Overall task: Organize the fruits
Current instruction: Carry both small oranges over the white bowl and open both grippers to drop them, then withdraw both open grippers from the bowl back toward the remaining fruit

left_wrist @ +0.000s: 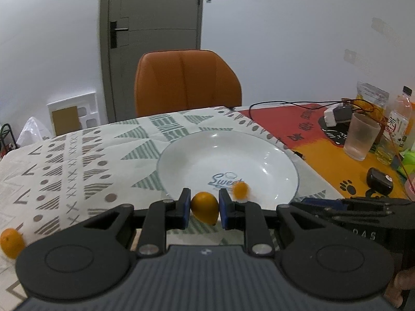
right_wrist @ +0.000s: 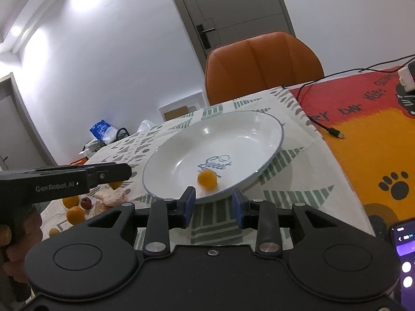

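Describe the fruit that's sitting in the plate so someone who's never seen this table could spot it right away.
Find the big white plate with blue "Sweet" lettering, in front of the orange chair. Just below that lettering lies a small round orange fruit. It is the only fruit inside the plate; the others lie on the patterned cloth to the left.

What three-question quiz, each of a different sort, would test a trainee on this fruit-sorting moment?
1. True or false: the left gripper is shut on a small orange oval fruit.
2. Multiple choice: where is the blurred small round orange fruit? A) inside the white round plate with blue "Sweet" lettering; B) on the orange chair; C) between the right gripper's pads.
3. Fill in: the right gripper holds ____.

Key:
1. True; the blue pads press on both its sides.
2. A; it lies near the plate's front rim, below the lettering.
3. Nothing; its jaws stand apart with only tablecloth and the plate's rim showing between them.
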